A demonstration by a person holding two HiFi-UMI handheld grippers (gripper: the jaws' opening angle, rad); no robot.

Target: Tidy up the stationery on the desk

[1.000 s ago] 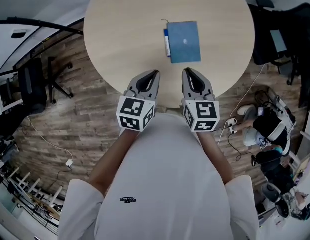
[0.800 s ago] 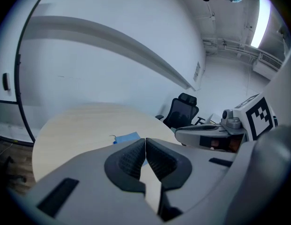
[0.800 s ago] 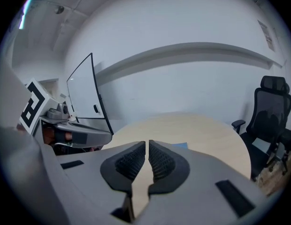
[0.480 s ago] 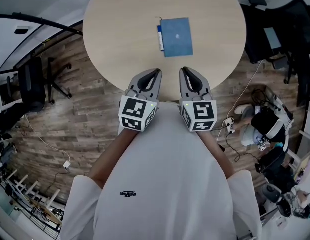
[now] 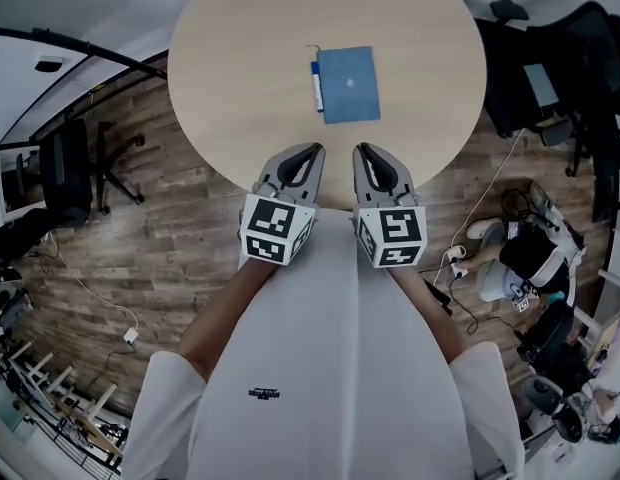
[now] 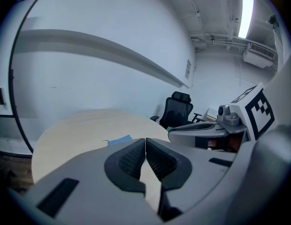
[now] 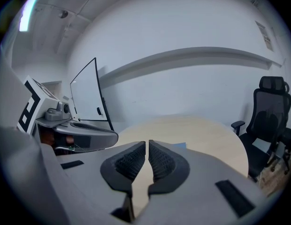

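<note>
A blue notebook lies near the middle of the round light-wood table, with a blue pen along its left edge. Both grippers hang side by side over the table's near edge, short of the notebook. My left gripper is shut with nothing in it; my right gripper is shut and empty too. The left gripper view catches the notebook just beyond the jaws. Only a blue corner of the notebook peeks past the jaws in the right gripper view.
Black office chairs stand to the left and at the upper right of the table. Bags and cables lie on the wooden floor at the right. A whiteboard stands beyond the table.
The view has shifted slightly, so the notebook and pen sit a little lower in the picture than half a second ago. Both grippers stay shut, side by side at the table's near edge.
</note>
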